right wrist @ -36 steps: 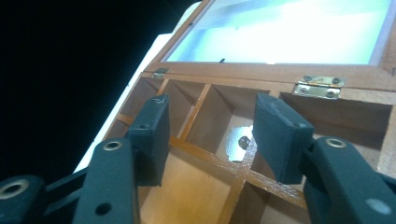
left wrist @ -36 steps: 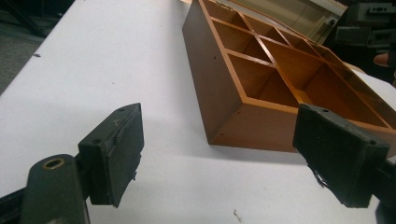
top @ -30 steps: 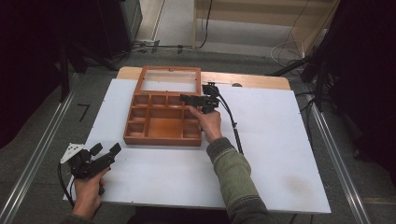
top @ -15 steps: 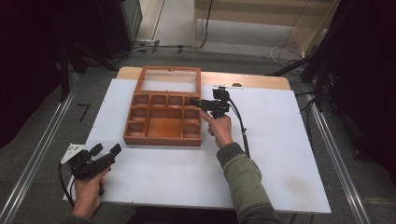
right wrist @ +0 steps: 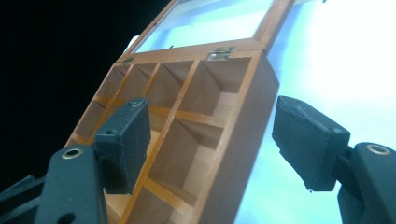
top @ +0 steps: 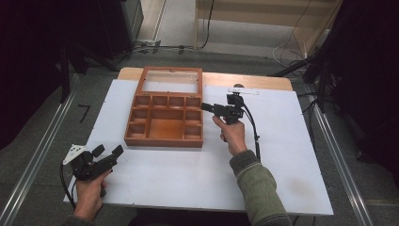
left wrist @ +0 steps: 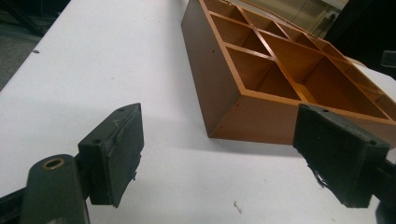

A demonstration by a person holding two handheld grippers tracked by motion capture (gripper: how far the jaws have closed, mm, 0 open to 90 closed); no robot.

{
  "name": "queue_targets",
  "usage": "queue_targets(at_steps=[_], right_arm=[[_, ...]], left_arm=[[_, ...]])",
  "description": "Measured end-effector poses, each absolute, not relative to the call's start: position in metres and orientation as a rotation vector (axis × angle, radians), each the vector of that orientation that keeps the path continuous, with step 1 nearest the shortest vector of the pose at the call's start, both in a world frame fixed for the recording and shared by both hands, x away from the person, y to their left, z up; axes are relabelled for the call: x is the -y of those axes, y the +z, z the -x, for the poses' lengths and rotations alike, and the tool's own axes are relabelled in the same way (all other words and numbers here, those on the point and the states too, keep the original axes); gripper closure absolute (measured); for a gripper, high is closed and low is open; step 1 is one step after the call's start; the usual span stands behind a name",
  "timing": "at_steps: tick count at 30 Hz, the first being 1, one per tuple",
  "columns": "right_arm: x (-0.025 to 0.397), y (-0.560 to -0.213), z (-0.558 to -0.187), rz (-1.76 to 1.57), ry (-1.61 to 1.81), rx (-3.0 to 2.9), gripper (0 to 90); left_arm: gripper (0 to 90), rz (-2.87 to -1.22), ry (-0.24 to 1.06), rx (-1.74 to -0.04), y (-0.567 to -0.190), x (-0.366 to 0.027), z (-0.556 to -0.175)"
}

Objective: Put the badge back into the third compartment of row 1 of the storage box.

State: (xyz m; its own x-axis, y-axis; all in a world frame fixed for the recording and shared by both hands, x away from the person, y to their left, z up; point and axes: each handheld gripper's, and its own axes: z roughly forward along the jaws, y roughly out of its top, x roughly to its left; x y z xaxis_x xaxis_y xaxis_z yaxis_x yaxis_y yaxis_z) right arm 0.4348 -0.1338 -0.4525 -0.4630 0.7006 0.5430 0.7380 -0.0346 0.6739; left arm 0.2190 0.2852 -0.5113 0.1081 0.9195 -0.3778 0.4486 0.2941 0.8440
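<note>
High view showed your right gripper (top: 207, 107) spread at the right wall of the wooden box (top: 164, 123), near the table's (top: 291, 155) far edge, likely to grip it; your left gripper (top: 109, 151) waited spread near the front-left corner.

A white table (top: 291, 155) stands on grey floor (top: 37, 127).

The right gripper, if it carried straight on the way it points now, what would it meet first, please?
Most likely the wooden box: the right gripper has open jaws standing either side of the box's side wall, so that wall comes first. How far off it is remains unclear.
</note>
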Motion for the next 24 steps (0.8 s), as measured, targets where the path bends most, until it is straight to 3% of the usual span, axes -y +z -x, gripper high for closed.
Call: queue_targets(at_steps=[24], right_arm=[[0.189, -0.458, -0.406, 1.669, -1.583, 2.153, 22.6]], left_arm=[[16.6, -1.337, 0.566, -1.51, -0.512, -0.283, -0.22]])
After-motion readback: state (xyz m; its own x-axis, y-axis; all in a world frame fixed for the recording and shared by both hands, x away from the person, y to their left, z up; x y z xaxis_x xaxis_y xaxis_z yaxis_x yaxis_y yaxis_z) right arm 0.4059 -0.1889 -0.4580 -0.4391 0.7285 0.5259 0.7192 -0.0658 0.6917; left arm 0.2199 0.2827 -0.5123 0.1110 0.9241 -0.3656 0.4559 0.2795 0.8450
